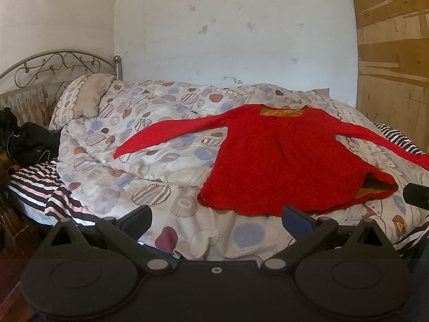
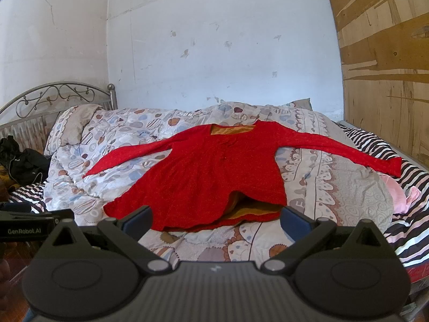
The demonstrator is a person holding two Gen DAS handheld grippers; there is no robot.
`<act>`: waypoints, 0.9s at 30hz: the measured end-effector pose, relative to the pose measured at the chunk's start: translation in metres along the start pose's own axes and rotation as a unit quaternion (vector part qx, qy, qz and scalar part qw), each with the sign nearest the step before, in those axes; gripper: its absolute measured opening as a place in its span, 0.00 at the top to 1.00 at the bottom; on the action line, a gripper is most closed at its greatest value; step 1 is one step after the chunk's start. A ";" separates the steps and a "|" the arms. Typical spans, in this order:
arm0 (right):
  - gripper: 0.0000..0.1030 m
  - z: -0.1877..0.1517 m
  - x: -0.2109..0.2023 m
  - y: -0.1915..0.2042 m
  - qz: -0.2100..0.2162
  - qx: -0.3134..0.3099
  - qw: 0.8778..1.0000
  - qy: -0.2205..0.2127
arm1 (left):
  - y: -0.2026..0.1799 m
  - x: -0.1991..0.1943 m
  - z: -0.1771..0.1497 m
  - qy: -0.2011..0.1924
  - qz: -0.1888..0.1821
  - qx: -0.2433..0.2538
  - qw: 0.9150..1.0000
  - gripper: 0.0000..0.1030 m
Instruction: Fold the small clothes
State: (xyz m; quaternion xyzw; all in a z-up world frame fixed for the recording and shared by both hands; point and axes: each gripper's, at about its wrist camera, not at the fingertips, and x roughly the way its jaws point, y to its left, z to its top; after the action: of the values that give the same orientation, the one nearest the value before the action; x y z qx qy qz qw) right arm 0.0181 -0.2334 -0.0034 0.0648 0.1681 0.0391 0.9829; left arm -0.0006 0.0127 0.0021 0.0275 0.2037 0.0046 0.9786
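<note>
A small red long-sleeved top (image 1: 284,166) lies flat on a patterned quilt (image 1: 166,145), neck toward the wall, both sleeves spread out, with an orange lining showing at neck and hem. It also shows in the right wrist view (image 2: 209,177). My left gripper (image 1: 217,217) is open and empty, hovering just short of the hem, left of the garment's middle. My right gripper (image 2: 217,217) is open and empty, just in front of the hem's middle. The left gripper's body (image 2: 26,224) shows at the left edge of the right wrist view.
The quilt covers a bed with a striped sheet (image 2: 410,230), a pillow (image 1: 85,99) and a metal headboard (image 1: 53,67) at the left. Black clothes (image 1: 29,142) lie at the left. A pink garment (image 2: 402,193) lies at the right. A wooden panel (image 2: 388,80) stands to the right.
</note>
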 end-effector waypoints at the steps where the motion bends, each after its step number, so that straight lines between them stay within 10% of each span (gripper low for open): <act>1: 0.00 0.000 0.000 0.001 0.000 -0.001 1.000 0.000 | 0.001 0.000 0.000 0.000 0.000 0.000 1.000 0.01; 27: 0.00 -0.001 0.002 0.000 0.006 0.006 1.000 0.012 | 0.002 0.001 -0.002 0.001 0.001 0.011 1.000 0.01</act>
State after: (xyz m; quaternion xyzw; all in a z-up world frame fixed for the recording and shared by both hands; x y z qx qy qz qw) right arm 0.0199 -0.2332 -0.0046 0.0709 0.1792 0.0448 0.9802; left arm -0.0008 0.0149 0.0004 0.0388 0.2045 0.0037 0.9781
